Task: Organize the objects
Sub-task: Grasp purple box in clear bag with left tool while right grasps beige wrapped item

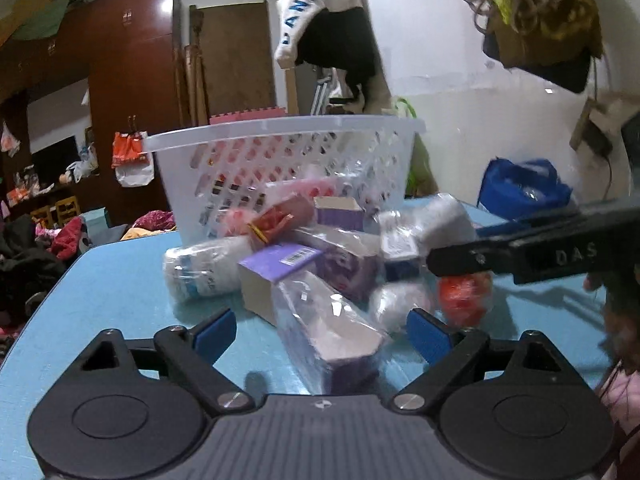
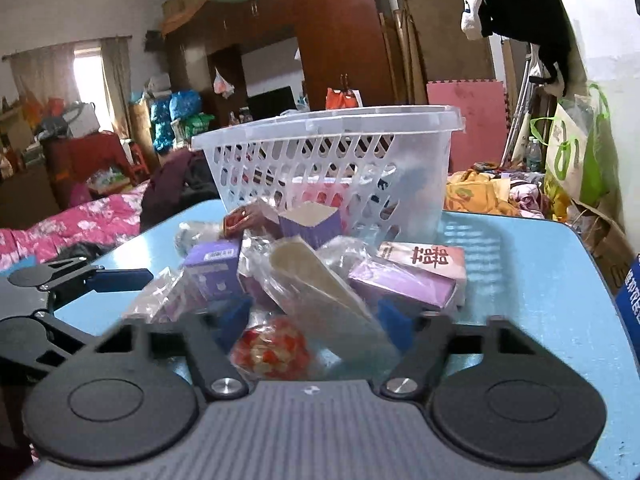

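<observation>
Left claw stands with its blue pads wide apart at the bottom of the left wrist view, a plastic-wrapped purple box lying between them, neither pad visibly pressing on it. To the left of that box, mid-frame, a wrapped white roll lies on the blue worktop; a purple box with a barcode label leans just beside it. Behind the heap, upper centre, the white slotted basket stands upright with some packages already inside. At the right edge the right claw reaches in from the side, above an orange-red ball.

In the right wrist view, that claw sits lower centre with its pads apart. The red patterned ball and a long clear-wrapped package both lie between them; whether either pad touches I cannot tell. To the right lies a pink box with red characters.

My judgement: both claws are lining up a first pick from the pile, and most of the sorting is undone. The risks are slippery wrap letting a box slide out, the right claw catching ball and package together, and any nudge toppling the loosely stacked boxes. With both claws working close, they could also knock one another.
</observation>
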`<action>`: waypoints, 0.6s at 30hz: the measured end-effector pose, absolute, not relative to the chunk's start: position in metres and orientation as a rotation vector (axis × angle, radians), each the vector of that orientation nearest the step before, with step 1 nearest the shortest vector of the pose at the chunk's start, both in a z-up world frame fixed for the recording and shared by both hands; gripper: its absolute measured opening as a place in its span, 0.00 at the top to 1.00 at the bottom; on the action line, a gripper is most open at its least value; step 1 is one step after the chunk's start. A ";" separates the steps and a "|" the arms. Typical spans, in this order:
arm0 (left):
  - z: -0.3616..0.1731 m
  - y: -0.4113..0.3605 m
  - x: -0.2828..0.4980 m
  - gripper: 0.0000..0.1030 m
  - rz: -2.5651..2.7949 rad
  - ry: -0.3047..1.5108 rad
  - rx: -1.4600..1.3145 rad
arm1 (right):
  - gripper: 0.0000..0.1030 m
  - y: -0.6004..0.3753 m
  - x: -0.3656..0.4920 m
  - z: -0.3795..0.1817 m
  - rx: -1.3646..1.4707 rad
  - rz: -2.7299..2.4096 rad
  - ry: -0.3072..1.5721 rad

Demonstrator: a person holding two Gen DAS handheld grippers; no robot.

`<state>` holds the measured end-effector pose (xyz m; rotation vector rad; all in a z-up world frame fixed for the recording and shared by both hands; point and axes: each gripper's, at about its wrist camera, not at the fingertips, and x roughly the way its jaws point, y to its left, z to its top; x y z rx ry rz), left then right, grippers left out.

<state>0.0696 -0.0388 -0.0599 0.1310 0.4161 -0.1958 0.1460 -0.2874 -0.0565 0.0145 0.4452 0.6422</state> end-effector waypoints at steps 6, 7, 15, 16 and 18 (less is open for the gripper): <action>-0.060 -0.045 0.066 0.08 -0.177 0.402 0.159 | 0.62 -0.287 0.134 -0.059 -0.015 0.667 0.380; -0.060 -0.044 0.066 0.08 -0.180 0.403 0.152 | 0.62 -0.286 0.132 -0.059 -0.022 0.667 0.372; -0.058 -0.033 0.068 0.53 -0.187 0.406 0.083 | 0.66 -0.287 0.125 -0.057 -0.037 0.680 0.330; -0.057 -0.032 0.066 0.54 -0.182 0.398 0.085 | 0.66 -0.289 0.125 -0.057 -0.031 0.683 0.324; -0.057 -0.030 0.061 0.55 -0.174 0.379 0.088 | 0.68 -0.290 0.124 -0.057 -0.023 0.688 0.317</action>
